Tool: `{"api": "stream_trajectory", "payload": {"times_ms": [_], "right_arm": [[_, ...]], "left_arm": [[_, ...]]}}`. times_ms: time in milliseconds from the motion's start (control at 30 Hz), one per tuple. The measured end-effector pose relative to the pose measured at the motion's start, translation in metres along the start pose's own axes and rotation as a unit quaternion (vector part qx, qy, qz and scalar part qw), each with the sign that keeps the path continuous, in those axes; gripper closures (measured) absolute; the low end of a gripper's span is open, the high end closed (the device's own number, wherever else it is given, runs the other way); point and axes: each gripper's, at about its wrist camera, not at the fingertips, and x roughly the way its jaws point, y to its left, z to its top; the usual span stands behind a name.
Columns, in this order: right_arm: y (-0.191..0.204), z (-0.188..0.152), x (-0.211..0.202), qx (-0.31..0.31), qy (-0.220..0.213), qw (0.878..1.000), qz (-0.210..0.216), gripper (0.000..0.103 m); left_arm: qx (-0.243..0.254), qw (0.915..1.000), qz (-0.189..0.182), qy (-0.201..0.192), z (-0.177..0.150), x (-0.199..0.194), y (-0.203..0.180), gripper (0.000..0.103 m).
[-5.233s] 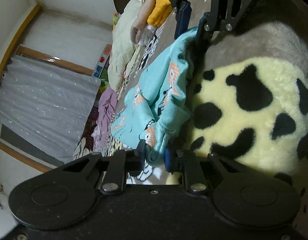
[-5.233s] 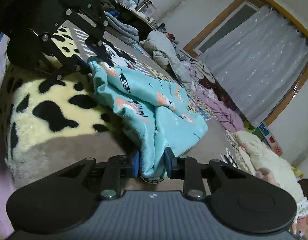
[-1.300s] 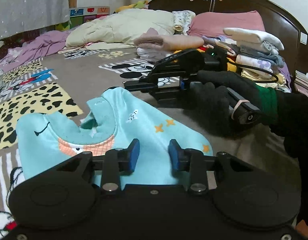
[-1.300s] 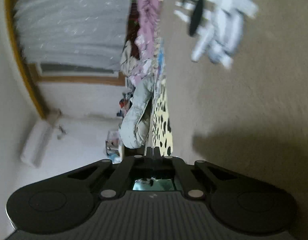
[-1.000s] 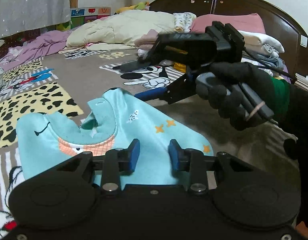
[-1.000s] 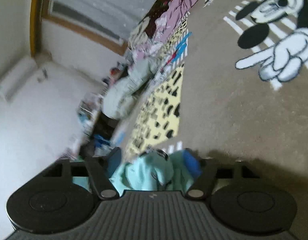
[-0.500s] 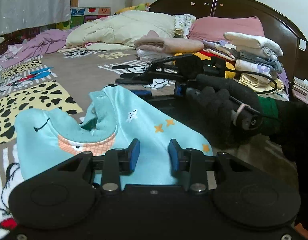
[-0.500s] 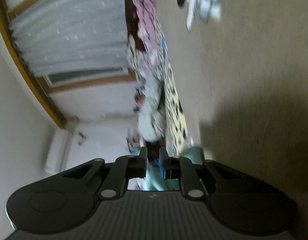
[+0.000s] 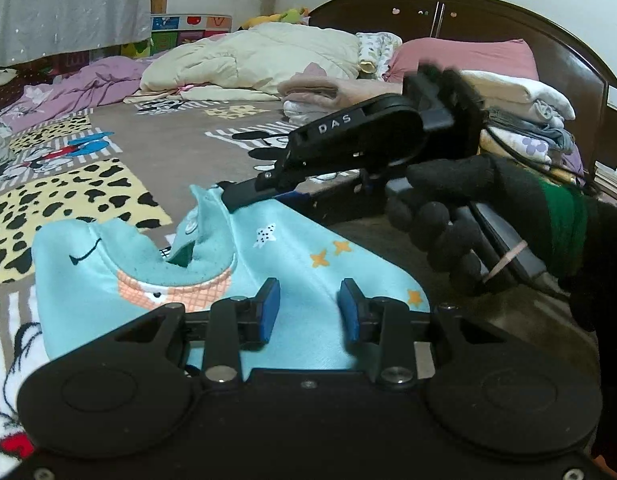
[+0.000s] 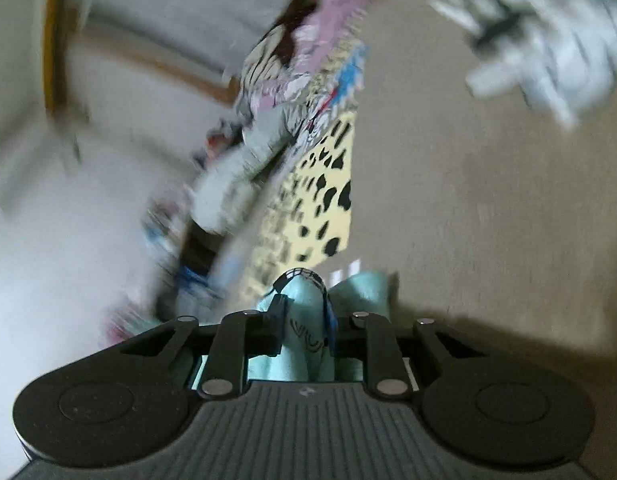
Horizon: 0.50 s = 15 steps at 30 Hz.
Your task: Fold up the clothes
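Note:
A teal children's garment [image 9: 308,256] with stars and an orange check patch lies folded on the patterned bedspread [image 9: 164,152]. My left gripper [image 9: 308,310] hovers open over its near edge, blue pads apart with only cloth beneath. In the left wrist view, a black-gloved hand [image 9: 448,216] holds my right gripper [image 9: 236,200], whose tips meet the garment's far edge by the collar. The right wrist view is blurred; there my right gripper [image 10: 304,320] is shut on a bunched fold of the teal garment [image 10: 304,304].
Stacks of folded clothes [image 9: 520,96] stand at the right by the dark headboard [image 9: 448,12]. A cream duvet [image 9: 252,56], a pink pillow [image 9: 464,56] and a purple blanket [image 9: 80,88] lie further back. A grey curtain [image 9: 60,4] hangs at the left.
The right gripper has swung about and come down onto the garment's far edge, and it now has teal cloth between its fingers. The left gripper stays open over the near edge.

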Motion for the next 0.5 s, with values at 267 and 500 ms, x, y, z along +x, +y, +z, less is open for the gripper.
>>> {"api": "stream_trajectory", "payload": {"times_ms": [267, 500], "right_arm": [[-0.017, 0.002, -0.008, 0.052, -0.034, 0.998, 0.024, 0.065], [0.068, -0.011, -0.01, -0.255, -0.068, 0.963, -0.054, 0.057]], "left_arm": [[-0.008, 0.9999, -0.006, 0.0, -0.001, 0.0, 0.002, 0.069], [-0.017, 0.9999, -0.001, -0.002, -0.002, 0.0, 0.001, 0.067]]}}
